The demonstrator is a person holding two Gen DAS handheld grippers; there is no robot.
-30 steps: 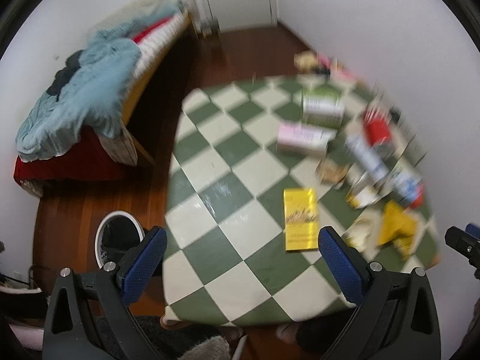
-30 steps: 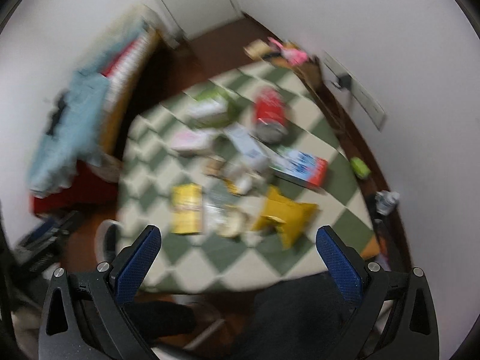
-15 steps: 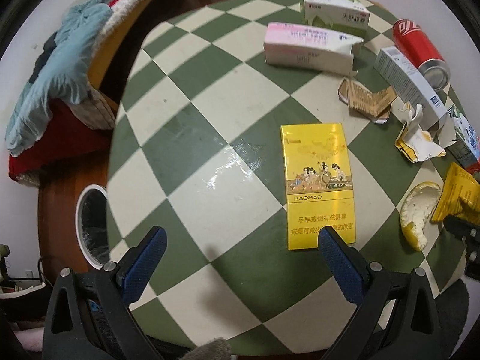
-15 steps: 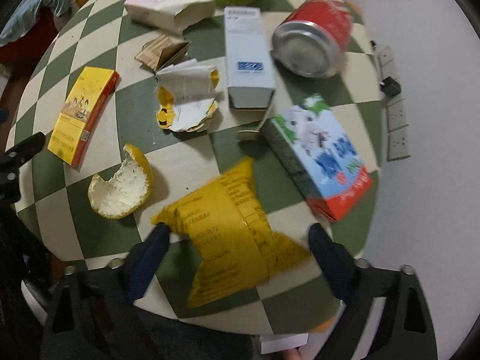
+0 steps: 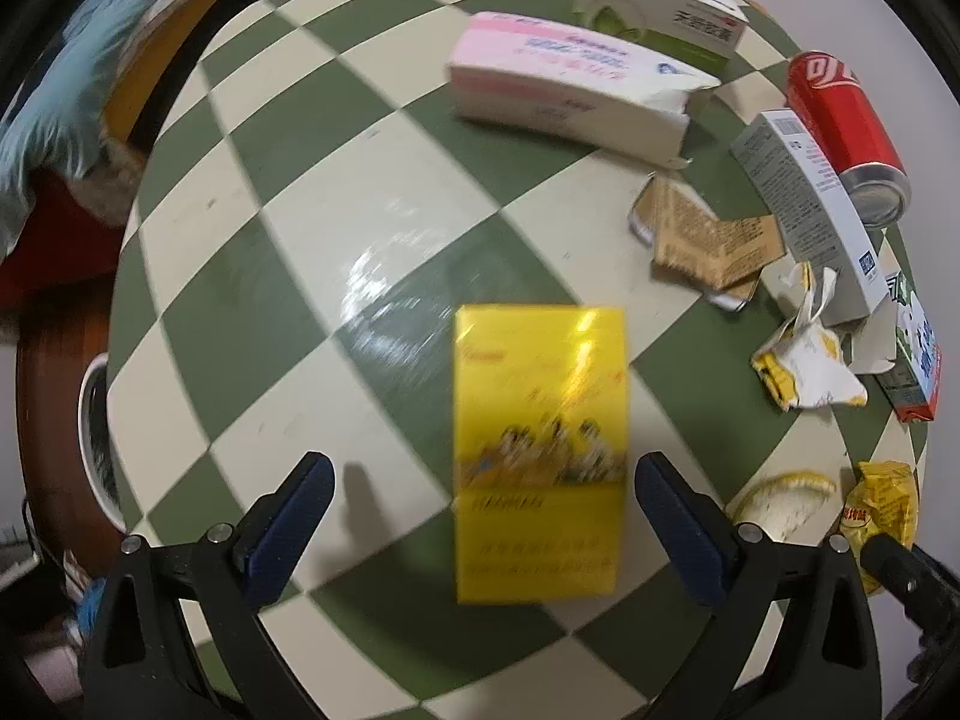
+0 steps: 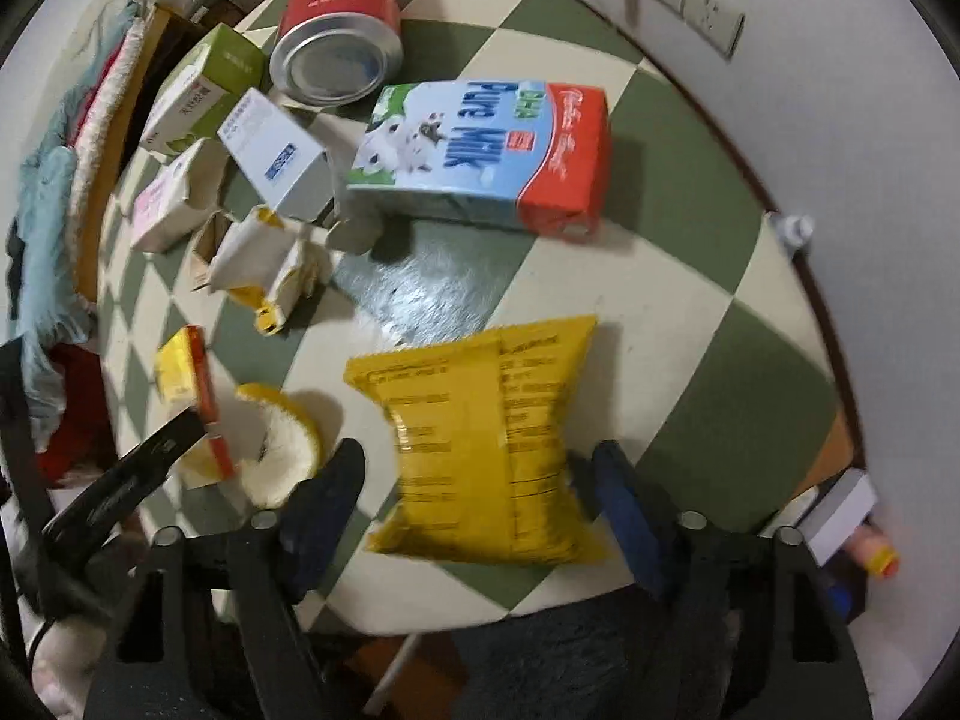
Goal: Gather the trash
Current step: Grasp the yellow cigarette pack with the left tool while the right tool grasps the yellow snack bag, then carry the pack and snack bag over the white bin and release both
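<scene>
From the left wrist view, the left gripper (image 5: 477,504) points down over a green-and-cream checkered surface (image 5: 270,276), its jaws wide apart on either side of a flat yellow cigarette box (image 5: 537,450) that lies between them, with clear gaps to both pads. Farther off lie a pink-and-white carton (image 5: 570,90), a green-and-white box (image 5: 660,6), a red soda can (image 5: 846,132) on its side, a torn brown wrapper (image 5: 702,240), a crumpled white-and-yellow paper (image 5: 804,366) and a piece of citrus peel (image 5: 780,504). A white-rimmed bin (image 5: 96,438) stands on the floor just beyond the surface's left edge. From the right wrist view, the right gripper (image 6: 477,498) hangs over a yellow snack bag (image 6: 486,438); its jaws are opening, the bag's lower part between them, neither pad pressing on it. A Pure Milk carton (image 6: 480,150) lies beyond, the peel (image 6: 282,444) to the left.
</scene>
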